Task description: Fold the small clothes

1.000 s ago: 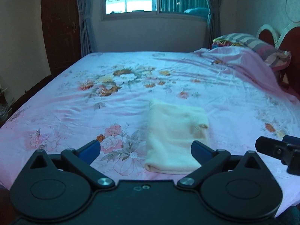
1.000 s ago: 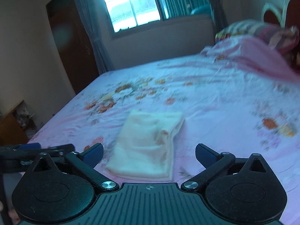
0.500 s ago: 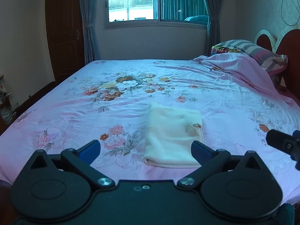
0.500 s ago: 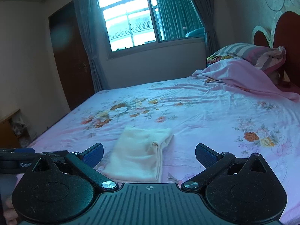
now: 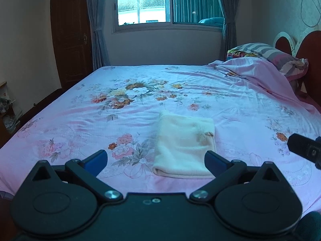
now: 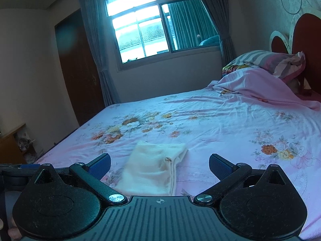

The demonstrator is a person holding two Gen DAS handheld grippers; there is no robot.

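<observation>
Lying flat on the bed point(image 5: 60, 132), near its front edge, is a folded cloth point(image 5: 184, 146), cream, soft and fleecy-looking, roughly rectangular with rounded corners. Its long axis runs from the front edge of the bed toward the window point(image 5: 144, 6); the thick rolled fold faces the cameras, and a small puckered corner shows on its right side toward the far end. Bedsheet is thin, pale pink, creased, printed with flower sprays in orange, white and pink.

Left tool point(image 5: 156, 160): jaws spread wide, holding nothing, blue ribbed pads on black hinged arms. The cloth sits between the pads in this view, closer to the right one, not touched. Right tool point(image 6: 159, 164): jaws likewise spread wide and holding nothing, with the cloth point(image 6: 152, 170) between the pads, apart from both.

Left view only: the tip of the right tool enters at the right edge as a black bar over the sheet; a wooden door with a handle point(image 5: 70, 40) stands in clear light. Right view only: the cloth's right edge shows as stacked layers, so the fold count reads better here; part of the left tool shows at the left edge as a dark bar with a blue strip; a low wooden shelf point(image 6: 12, 140) stands against the left wall.

Both views: grey curtains point(image 6: 92, 50), a striped pillow point(image 6: 266, 60) on a bunched pink blanket point(image 6: 260, 86), and a dark red headboard point(image 6: 305, 40) with pale curved trim.
</observation>
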